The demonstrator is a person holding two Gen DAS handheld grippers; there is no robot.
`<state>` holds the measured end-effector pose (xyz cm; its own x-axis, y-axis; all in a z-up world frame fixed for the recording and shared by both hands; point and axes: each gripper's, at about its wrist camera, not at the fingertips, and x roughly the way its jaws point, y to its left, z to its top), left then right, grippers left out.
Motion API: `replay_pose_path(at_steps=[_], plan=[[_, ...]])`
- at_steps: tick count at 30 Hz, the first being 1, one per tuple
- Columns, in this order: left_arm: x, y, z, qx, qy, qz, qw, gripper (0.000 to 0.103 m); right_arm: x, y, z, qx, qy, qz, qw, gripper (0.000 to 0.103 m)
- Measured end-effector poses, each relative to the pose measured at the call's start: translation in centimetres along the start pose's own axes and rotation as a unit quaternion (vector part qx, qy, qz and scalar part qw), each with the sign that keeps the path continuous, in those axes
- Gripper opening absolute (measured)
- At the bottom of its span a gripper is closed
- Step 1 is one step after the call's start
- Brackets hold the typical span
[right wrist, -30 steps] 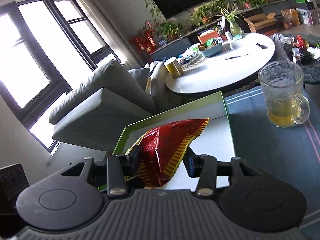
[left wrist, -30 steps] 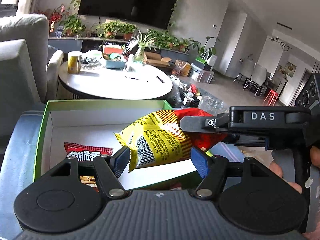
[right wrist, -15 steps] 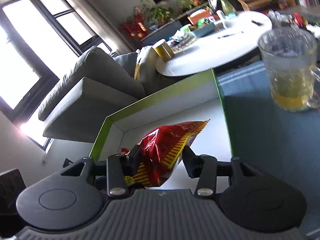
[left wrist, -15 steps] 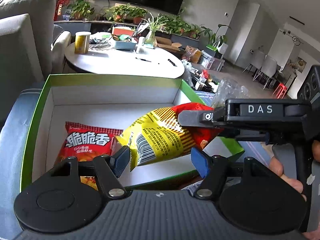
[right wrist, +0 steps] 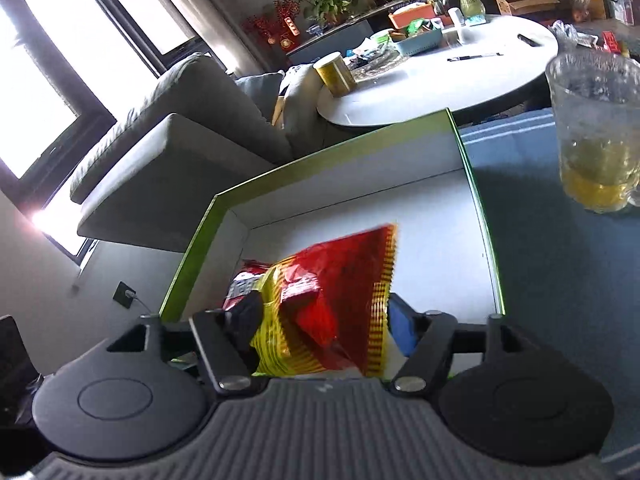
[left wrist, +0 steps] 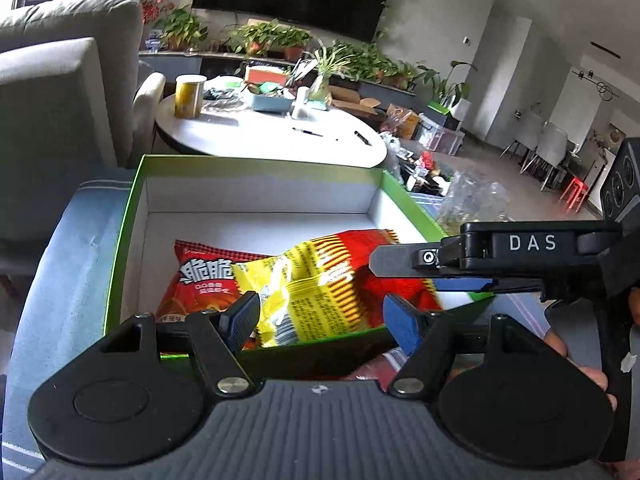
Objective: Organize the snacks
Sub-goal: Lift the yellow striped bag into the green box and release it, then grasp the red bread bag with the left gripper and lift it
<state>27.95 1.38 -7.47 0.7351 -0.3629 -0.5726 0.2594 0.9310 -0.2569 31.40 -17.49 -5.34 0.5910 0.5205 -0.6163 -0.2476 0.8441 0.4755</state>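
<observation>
Placement step of the snack sorting: crinkly yellow-and-red foil snack bag (right wrist: 340, 280) is being set down into the open white cardboard box with the green rim (left wrist: 260, 162), not released yet. Right gripper (right wrist: 324, 316) is clamped on the bag, dark pad against the yellow side and blue pad against the red side, film bunched up between them. Left gripper (left wrist: 320, 312) straddles the same bag from the near end with its jaws about half spread, and they have just been easing apart with the bag between them; cannot tell whether its pads actually press on the film. Bag sits low inside the box at the near wall, yellow end draped onto the flat red snack packet with white lettering (left wrist: 200, 280) that already lies on the box floor, red end tilted up toward the right wall. Far half of the box floor is bare white. Next move, as I judge it: let go on both sides so the bag drops flat beside or partly over the red packet, then lift both tools straight out without catching the film or the rim. Watch the clear glass mug of yellow drink (right wrist: 592, 140) standing on the blue cloth (right wrist: 560, 280) outside the right wall when the right side pulls back.
</observation>
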Motion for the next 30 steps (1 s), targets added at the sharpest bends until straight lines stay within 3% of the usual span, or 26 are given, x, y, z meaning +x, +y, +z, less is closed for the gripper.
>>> replay_pose_path(at_steps=[4, 7, 17, 22, 30], plan=[[-1.4, -1.0, -0.5, 0.015, -0.009, -0.003, 0.9998, 0.066, -1.7, 1.1, -0.7, -0.022, -0.017, -0.019, 0.999, 0.065], [-2.6, -1.4, -1.0, 0.018, -0.013, -0.005, 0.9997, 0.071, -3.1, 1.2, -1.2, -0.014, -0.024, -0.009, 1.0, 0.066], [-6.2, -1.2, -2.6, 0.002, -0.022, -0.001, 0.9998, 0.071, -7.2, 2.8, -3.8, -0.009, -0.055, -0.001, 0.998, 0.067], [-7.7, -1.2, -3.8, -0.005, -0.023, 0.001, 0.9997, 0.072, -8.0, 3.6, -6.0, -0.025, -0.047, 0.008, 0.999, 0.067], [-9.1, 0.1, -6.1, -0.026, -0.012, 0.005, 0.9996, 0.074, -7.9, 2.5, -7.7, 0.001, -0.028, 0.004, 1.0, 0.067]])
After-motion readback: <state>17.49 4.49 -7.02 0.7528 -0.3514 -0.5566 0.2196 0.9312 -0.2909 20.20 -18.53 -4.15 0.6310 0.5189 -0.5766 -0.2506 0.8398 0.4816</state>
